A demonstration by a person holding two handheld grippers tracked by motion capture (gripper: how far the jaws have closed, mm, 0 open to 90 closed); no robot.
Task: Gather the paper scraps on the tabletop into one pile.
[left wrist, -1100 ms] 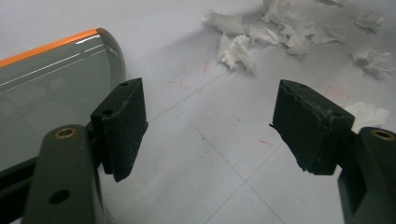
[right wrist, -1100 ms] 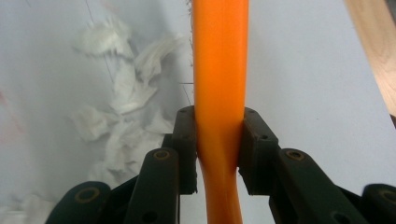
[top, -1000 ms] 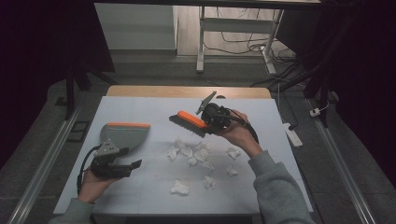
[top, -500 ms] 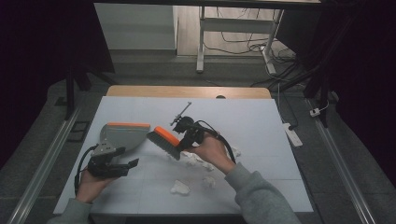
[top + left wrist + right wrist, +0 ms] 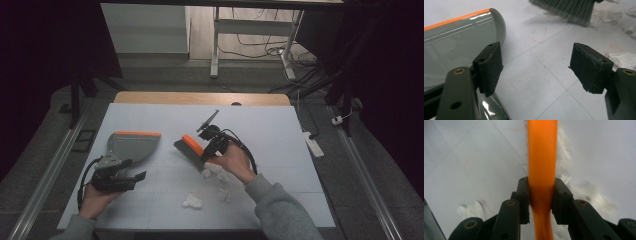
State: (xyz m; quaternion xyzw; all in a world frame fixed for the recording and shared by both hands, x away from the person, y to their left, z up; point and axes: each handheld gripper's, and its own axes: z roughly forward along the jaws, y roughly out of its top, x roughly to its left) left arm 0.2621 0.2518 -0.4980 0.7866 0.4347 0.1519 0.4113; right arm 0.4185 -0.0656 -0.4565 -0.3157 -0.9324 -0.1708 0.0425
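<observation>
Orange brush handle: the brush [image 5: 191, 150] has its orange handle [image 5: 542, 170] clamped between the pads of the right gripper [image 5: 212, 142], which stands just behind it in the high view.
Brush bristles: dark grey, pointing down at the table and at the edge of the paper scraps, ahead of the right gripper's jaws; in the left gripper view the bristles [image 5: 569, 11] show blurred at the top.
Right gripper: closed tight on the handle, both pads pressing its sides in the right gripper view.
Paper scraps: white crumpled bits [image 5: 216, 171] lie just under the right hand [image 5: 231, 162]; two more [image 5: 192, 201] lie nearer the person, apart from the brush.
Dustpan: grey with an orange front edge [image 5: 133, 145], lying flat just ahead of the left gripper [image 5: 131, 177], well to the left of the brush.
Left gripper: jaws apart, nothing between the pads; the dustpan's rear [image 5: 454, 45] sits beside and under the left-hand jaw in the left gripper view.
Between brush and dustpan: bare white table [image 5: 280, 130], nothing lying in the way.
Table marks: faint red smears [image 5: 539, 35] on the surface ahead of the left gripper.
Left hand: rests near the table's front edge [image 5: 97, 197].
</observation>
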